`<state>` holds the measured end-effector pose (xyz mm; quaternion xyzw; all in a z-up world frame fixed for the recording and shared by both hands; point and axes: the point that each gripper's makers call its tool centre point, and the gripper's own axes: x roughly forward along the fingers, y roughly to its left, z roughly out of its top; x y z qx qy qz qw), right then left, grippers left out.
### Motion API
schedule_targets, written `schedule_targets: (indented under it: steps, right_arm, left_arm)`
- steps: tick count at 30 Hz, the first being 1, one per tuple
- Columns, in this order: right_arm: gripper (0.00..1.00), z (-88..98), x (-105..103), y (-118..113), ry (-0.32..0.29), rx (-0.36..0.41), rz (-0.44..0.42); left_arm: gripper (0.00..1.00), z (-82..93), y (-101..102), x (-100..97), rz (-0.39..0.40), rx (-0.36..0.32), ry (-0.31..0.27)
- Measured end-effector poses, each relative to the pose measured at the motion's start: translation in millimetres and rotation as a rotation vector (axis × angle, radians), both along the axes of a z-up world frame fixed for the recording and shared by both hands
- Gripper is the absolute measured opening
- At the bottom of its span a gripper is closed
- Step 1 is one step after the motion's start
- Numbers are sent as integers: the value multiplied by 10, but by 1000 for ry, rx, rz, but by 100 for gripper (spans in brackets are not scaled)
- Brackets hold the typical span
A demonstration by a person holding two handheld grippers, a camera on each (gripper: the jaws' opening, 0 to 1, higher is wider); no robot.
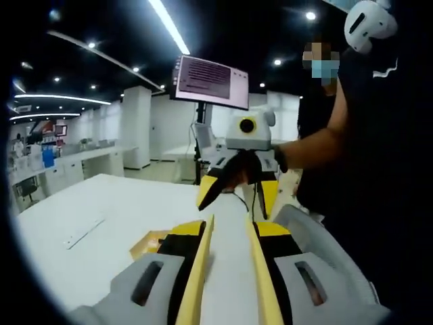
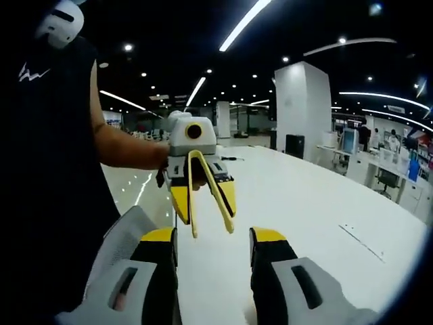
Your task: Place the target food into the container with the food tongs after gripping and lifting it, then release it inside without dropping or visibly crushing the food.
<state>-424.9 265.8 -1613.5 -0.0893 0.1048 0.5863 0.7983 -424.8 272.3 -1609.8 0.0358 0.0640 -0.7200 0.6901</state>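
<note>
The food tongs [image 1: 261,271] are in my left claw [image 1: 230,230]. Their two yellow arms run up along the inner faces of the jaws, spread apart, with bare white tabletop [image 1: 101,217] showing between them. So that claw is clamped around the tongs, and the tongs themselves stand open with nothing between their tips. Down by the left jaw there's a flat yellow-orange thing [image 1: 150,241] lying on the tabletop, half hidden behind the claw, and I can't tell what it is. Over to my right claw [image 2: 213,237]: black jaws with yellow tips, set well apart, nothing held, raised above the tabletop. From the right gripper view I see the left claw facing me, the tongs hanging from it like a narrow upside-down V, tips pointing down and clear of the surface. From the left gripper view the right claw points back at me, my forearm [image 1: 311,145] reaching in behind it. A thin pale strip [image 1: 82,231] lies flat further out on the tabletop, and a lit monitor [image 1: 211,81] stands on a pole beyond the far edge.
</note>
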Motion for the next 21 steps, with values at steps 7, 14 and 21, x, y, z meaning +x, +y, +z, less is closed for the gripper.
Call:
schedule_targets:
  steps: [7,14,21]
  right_arm:
    - [24,-14,-45,43,8,-14,38]
    - [24,-51,-70,91,87,-10,47]
    - [14,-72,-85,79,82,-30,50]
  left_arm:
    - [23,4,-8,-47,-15,-4,5]
    - [23,25,-8,-74,-26,-16,8]
    - [19,11,-10,-75,-25,-19,18]
